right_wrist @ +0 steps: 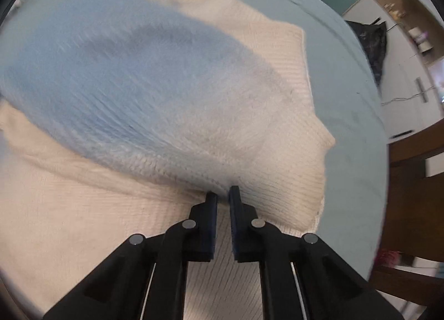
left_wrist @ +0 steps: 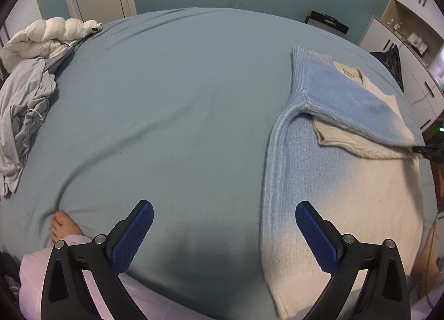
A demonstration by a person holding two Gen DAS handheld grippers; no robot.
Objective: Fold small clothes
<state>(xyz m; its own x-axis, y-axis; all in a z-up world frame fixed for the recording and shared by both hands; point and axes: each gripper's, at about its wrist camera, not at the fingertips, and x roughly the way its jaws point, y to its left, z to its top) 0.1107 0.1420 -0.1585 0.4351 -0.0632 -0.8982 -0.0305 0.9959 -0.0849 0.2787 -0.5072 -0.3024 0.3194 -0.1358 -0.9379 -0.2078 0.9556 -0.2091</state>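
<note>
A knitted sweater (left_wrist: pixel 327 170), light blue fading to cream, lies on the right side of the bed. One sleeve (left_wrist: pixel 349 103) is folded across its chest. My left gripper (left_wrist: pixel 224 213) is open and empty, held above the bare sheet just left of the sweater's hem. My right gripper (right_wrist: pixel 222 195) is shut on the cuff end of that sleeve (right_wrist: pixel 155 103), which drapes over the cream body (right_wrist: pixel 83 209). The right gripper's tip also shows at the far right of the left wrist view (left_wrist: pixel 424 150).
The bed has a grey-blue sheet (left_wrist: pixel 166 103). A pile of grey clothes (left_wrist: pixel 25 114) and a white puffy jacket (left_wrist: pixel 47 36) lie at its left edge. A person's bare foot (left_wrist: pixel 65 227) rests near the front left. White cabinets (right_wrist: pixel 402 75) stand to the right.
</note>
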